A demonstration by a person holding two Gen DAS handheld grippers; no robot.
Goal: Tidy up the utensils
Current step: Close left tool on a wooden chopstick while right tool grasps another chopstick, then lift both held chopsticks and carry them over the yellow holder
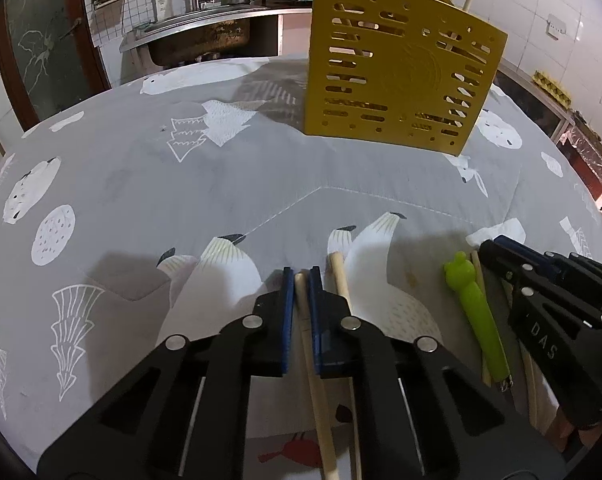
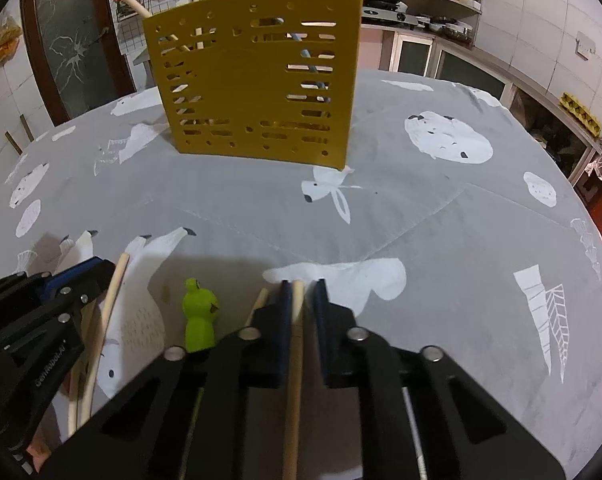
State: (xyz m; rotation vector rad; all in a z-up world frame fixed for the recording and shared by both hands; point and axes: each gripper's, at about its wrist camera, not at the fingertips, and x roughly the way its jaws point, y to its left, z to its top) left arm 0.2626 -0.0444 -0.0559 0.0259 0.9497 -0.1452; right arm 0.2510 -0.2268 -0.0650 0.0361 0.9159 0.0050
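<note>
A yellow slotted utensil holder (image 1: pixel 401 80) stands upright at the far side of the table; it also shows in the right wrist view (image 2: pixel 257 84) with chopsticks and a knife in it. My left gripper (image 1: pixel 301 276) is shut on a wooden chopstick (image 1: pixel 315 380) low over the cloth. A second chopstick (image 1: pixel 341 280) lies just right of it. My right gripper (image 2: pixel 303 286) is shut on another wooden chopstick (image 2: pixel 295 380). A green frog-topped utensil (image 1: pixel 479 312) lies between the grippers, also in the right wrist view (image 2: pixel 199 316).
The table has a grey cloth (image 1: pixel 181 184) with white animal prints. More chopsticks (image 2: pixel 101 344) lie by the left gripper (image 2: pixel 41 320). A sink and counter (image 1: pixel 205 32) stand behind the table, shelves and a stove (image 2: pixel 413 4) to the right.
</note>
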